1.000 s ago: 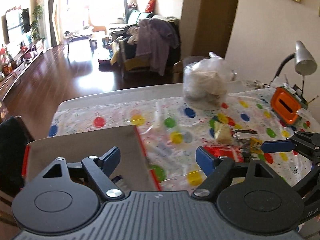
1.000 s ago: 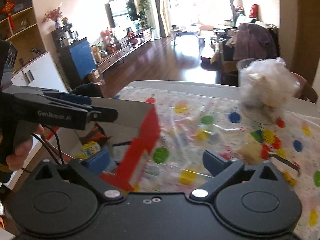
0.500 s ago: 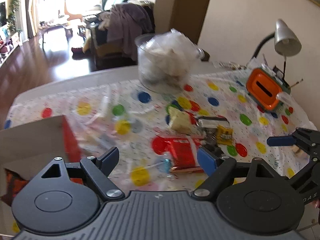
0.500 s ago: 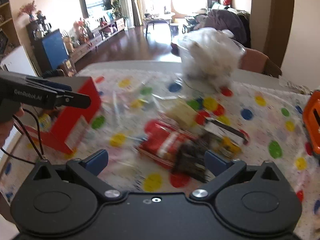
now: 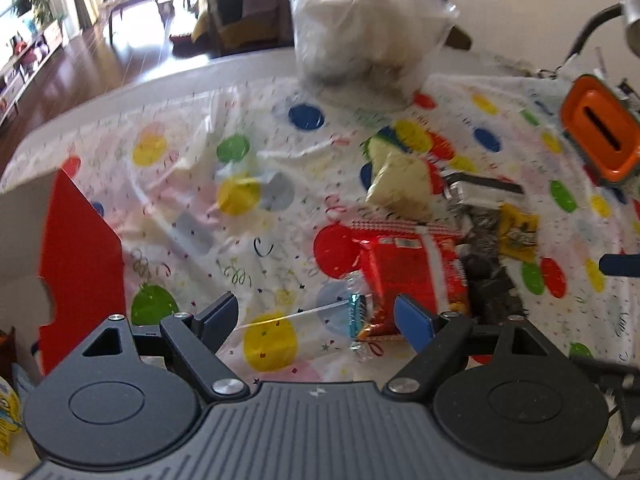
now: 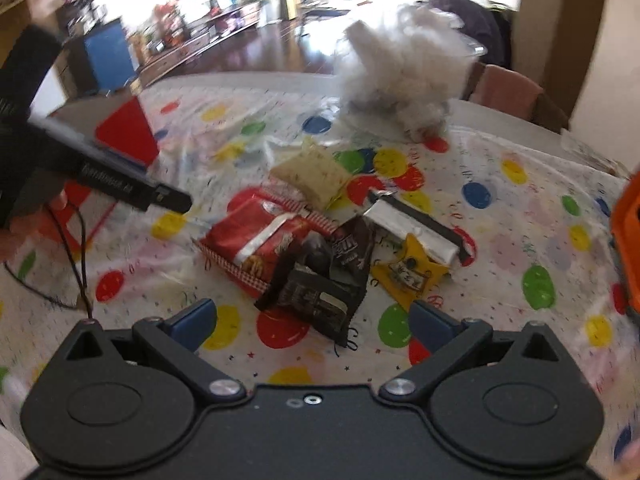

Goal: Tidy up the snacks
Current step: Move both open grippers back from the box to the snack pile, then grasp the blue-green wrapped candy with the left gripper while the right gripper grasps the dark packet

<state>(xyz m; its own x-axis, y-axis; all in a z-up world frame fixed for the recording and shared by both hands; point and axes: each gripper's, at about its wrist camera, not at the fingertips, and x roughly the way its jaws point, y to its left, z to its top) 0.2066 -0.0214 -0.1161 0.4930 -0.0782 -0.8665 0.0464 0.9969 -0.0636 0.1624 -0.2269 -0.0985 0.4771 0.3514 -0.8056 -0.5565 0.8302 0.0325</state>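
A pile of snacks lies mid-table on the dotted cloth: a red packet (image 5: 404, 272) (image 6: 256, 240), a black packet (image 6: 324, 276), a yellow packet (image 6: 412, 274) (image 5: 518, 232), a silver and black bar (image 6: 412, 220) and a pale packet (image 5: 400, 180) (image 6: 310, 174). My left gripper (image 5: 316, 316) is open, low over the cloth; the red packet's near end lies by its right finger. My right gripper (image 6: 312, 320) is open just before the black packet, nothing between its pads. A red-sided cardboard box (image 5: 80, 256) (image 6: 128, 134) stands at the left.
A clear tub stuffed with white bags (image 5: 360, 28) (image 6: 404, 68) stands at the table's far side. An orange case (image 5: 600, 136) and a desk lamp (image 5: 628, 4) are at the right. A hand and the left gripper's cable (image 6: 76, 264) sit left in the right wrist view.
Both grippers swung right, away from the box, and sank toward the snack pile. The pile now looms large right in front of both. Both stayed open.
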